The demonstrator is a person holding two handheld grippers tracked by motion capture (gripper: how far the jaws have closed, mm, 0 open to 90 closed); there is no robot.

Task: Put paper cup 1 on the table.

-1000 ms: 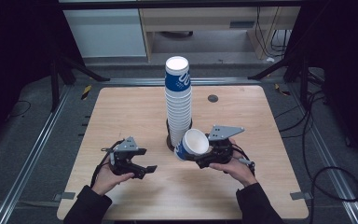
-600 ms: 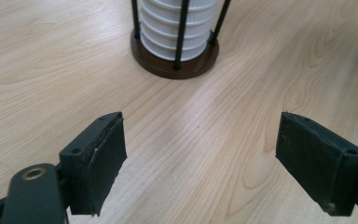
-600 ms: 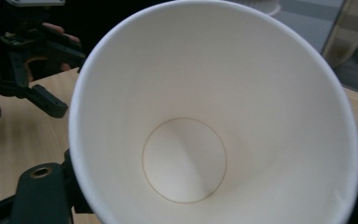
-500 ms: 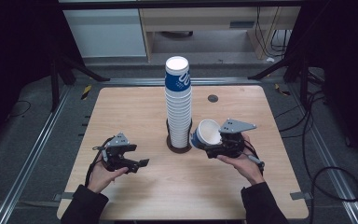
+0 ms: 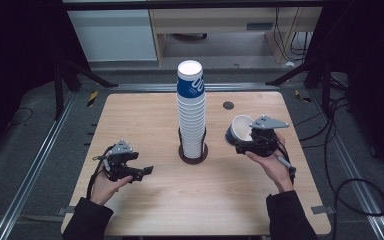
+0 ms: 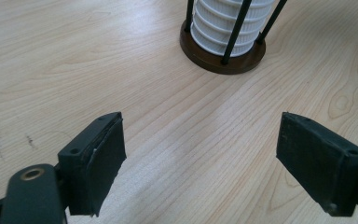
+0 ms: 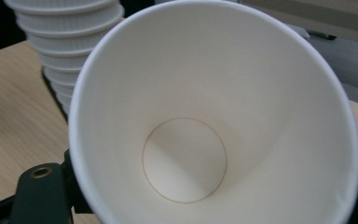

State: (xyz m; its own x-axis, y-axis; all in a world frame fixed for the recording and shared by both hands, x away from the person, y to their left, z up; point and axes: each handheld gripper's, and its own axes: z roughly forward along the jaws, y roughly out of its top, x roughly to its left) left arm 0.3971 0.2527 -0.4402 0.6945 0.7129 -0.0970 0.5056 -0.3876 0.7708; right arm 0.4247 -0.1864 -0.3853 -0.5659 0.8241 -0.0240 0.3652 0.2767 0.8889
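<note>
Holding a single paper cup point(image 5: 239, 131) clamped between its jaws, the right gripper point(image 5: 254, 141) sits just right of the tall cup stack point(image 5: 192, 115) in its holder, cup tipped on its side, mouth facing up and back toward the person. Left of the stack, the left gripper point(image 5: 141, 171) has just been opening, empty, over the counter point(image 5: 145, 115)

Paper cup point(image 7: 214, 116): plain white inside, blue outer wall seen from above. Cup stack point(image 5: 192, 115): white ribbed rims, the topmost cup blue with a white looping motif. Holder base point(image 6: 223, 58): dark brown with black rods. Table point(image 5: 145, 120): pale wood grain. Pads point(image 6: 105, 163): matte black.
</note>
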